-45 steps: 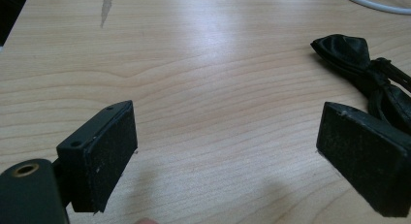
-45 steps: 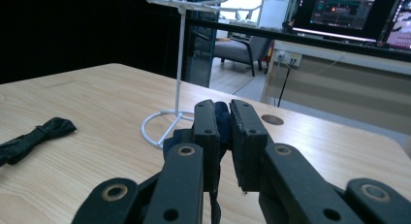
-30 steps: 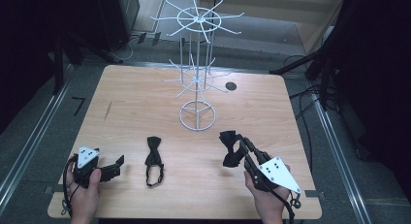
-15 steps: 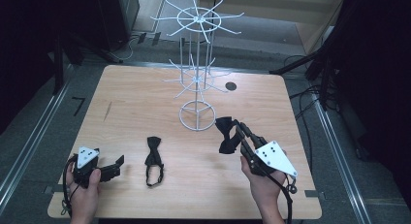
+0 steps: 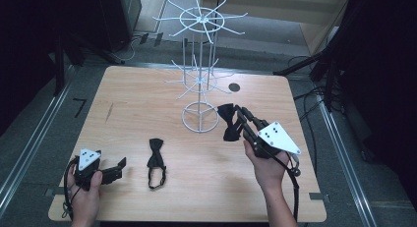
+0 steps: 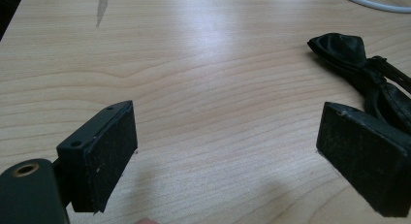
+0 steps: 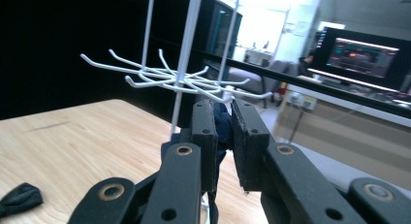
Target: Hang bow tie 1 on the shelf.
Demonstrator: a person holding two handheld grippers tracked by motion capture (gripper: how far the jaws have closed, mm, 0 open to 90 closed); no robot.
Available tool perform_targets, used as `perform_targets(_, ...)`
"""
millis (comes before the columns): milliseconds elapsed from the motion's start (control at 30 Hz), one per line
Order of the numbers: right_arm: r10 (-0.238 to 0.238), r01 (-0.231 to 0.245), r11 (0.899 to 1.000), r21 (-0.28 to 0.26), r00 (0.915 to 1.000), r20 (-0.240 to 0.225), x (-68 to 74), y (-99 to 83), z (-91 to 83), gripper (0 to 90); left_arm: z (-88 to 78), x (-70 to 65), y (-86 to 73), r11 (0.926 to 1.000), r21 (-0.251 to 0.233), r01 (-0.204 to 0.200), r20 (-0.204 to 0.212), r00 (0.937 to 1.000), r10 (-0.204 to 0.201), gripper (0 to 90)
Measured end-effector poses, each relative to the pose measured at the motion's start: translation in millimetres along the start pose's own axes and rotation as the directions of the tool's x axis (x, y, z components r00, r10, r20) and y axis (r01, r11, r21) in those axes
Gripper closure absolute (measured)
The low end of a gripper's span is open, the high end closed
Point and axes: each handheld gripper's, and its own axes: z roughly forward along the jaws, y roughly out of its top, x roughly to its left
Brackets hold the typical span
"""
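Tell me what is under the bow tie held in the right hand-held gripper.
The held bow tie hangs above bare wooden table, beside the white rack's ring base. The tabletop directly beneath is hidden.

The left hand-held gripper (image 5: 118, 166) lies low at seven o'clock, jaws spread wide and pointing toward three o'clock. The right hand-held gripper (image 5: 235, 120), raised at four o'clock, points toward eleven o'clock, jaws pinched nearly together.
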Motion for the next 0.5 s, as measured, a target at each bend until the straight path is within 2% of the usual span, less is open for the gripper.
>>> perform_targets(167, -0.016, 0.016, 1.000, 0.001, 0.9992, -0.037, -1.0, 3.1, 8.4, 81.6, 0.2, -0.1, 0.2, 1.0000, 0.004, -0.004, 0.000, 1.0000, 0.004, 8.3)
perform_targets(500, -0.008, 0.007, 1.000, -0.016, 0.9990, -0.044, -9.9, 8.9, 25.1, 81.4, 0.8, -0.5, 0.2, 0.9999, 0.005, -0.009, 0.008, 0.9999, 0.009, 8.4)
